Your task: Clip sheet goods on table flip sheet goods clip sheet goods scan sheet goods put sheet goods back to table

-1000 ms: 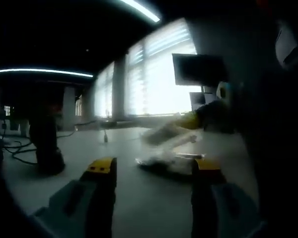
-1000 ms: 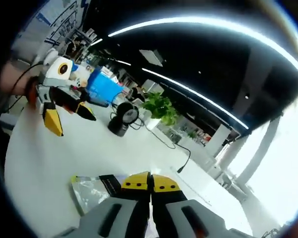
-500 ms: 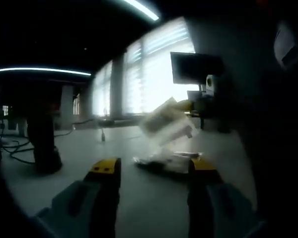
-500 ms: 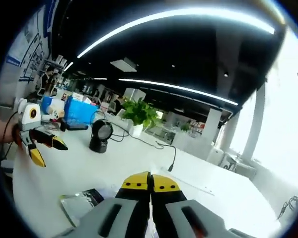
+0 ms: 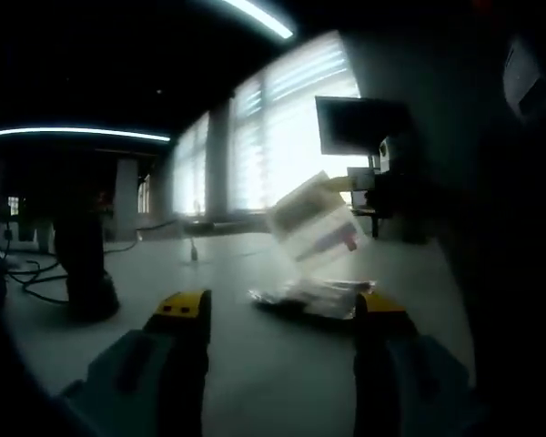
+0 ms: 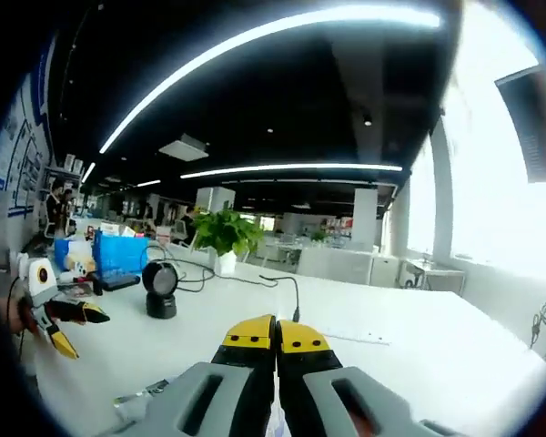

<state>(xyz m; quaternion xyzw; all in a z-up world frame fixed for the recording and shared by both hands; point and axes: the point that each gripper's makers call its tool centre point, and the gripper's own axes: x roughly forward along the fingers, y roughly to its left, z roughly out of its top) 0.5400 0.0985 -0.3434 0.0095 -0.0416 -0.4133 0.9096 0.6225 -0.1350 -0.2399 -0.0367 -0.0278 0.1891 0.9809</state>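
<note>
Left gripper [image 5: 280, 314] low over the white table [image 5: 282, 373], fingers spread wide, nothing between them. Beyond the tips, a pile of sheet goods [image 5: 314, 296] on the table. Above it one sheet pack [image 5: 314, 228] hangs tilted in the air, pinched by the right gripper [image 6: 276, 335], fingers pressed together (contact itself is blurred, probably at the pack's right edge). Black scanner [image 6: 160, 289] stands well left of the right fingers.
</note>
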